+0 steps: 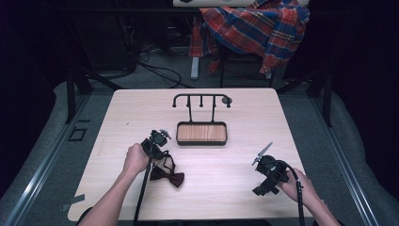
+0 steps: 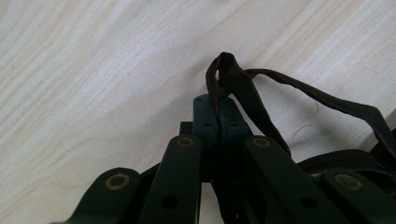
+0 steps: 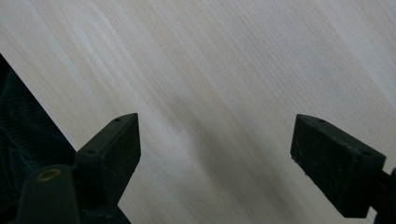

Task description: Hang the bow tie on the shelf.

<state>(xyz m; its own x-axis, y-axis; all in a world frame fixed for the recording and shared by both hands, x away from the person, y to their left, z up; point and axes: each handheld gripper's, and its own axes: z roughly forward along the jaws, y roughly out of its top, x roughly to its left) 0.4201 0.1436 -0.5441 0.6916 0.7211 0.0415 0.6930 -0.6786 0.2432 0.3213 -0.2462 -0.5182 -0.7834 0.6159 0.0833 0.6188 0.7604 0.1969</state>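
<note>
My left gripper [image 2: 218, 116] pinches the strap [image 2: 243, 88] of the bow tie [image 1: 167, 175], lying at seven o'clock from the rack [image 1: 201, 133]. Right gripper [image 3: 215, 154] spread, empty. The thin strap could slip free once I lift.

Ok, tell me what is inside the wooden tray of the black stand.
Nothing lies in the tray: its wooden floor shows bare. The bow tie is still on the table, its strap pinched by the left gripper.
</note>
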